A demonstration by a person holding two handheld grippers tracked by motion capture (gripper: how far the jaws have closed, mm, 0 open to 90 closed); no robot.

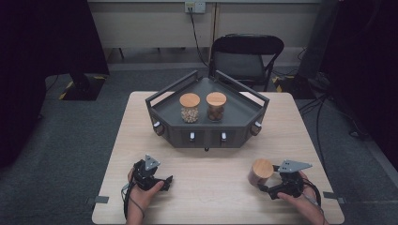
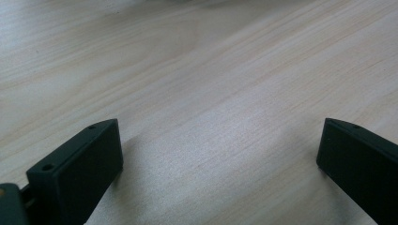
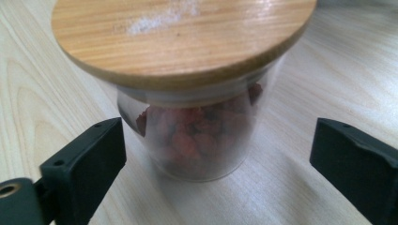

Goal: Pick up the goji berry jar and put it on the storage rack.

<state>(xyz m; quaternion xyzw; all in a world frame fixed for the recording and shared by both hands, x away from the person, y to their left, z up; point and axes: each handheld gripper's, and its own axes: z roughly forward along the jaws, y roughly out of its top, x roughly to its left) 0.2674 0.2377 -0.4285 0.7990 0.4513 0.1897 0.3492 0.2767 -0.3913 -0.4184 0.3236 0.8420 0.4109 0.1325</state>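
A glass jar (image 3: 202,131) with a round wooden lid (image 1: 262,168) and red dried pieces inside stands upright on the table near its front right. My right gripper (image 1: 264,188) sits just in front of it, and in the right gripper view (image 3: 218,154) both jaws stand wide apart on either side of the jar with a gap to the glass. My left gripper (image 1: 165,180) rests at the front left of the table; its own view (image 2: 220,154) has the jaws wide open over bare wood with nothing between them.
A dark grey angular tray (image 1: 159,101) with handles stands at the table's far middle, holding a jar of pale nuts (image 1: 189,108) and a jar of brown nuts (image 1: 216,106). A black folding chair (image 1: 246,56) stands behind the table (image 1: 211,187).
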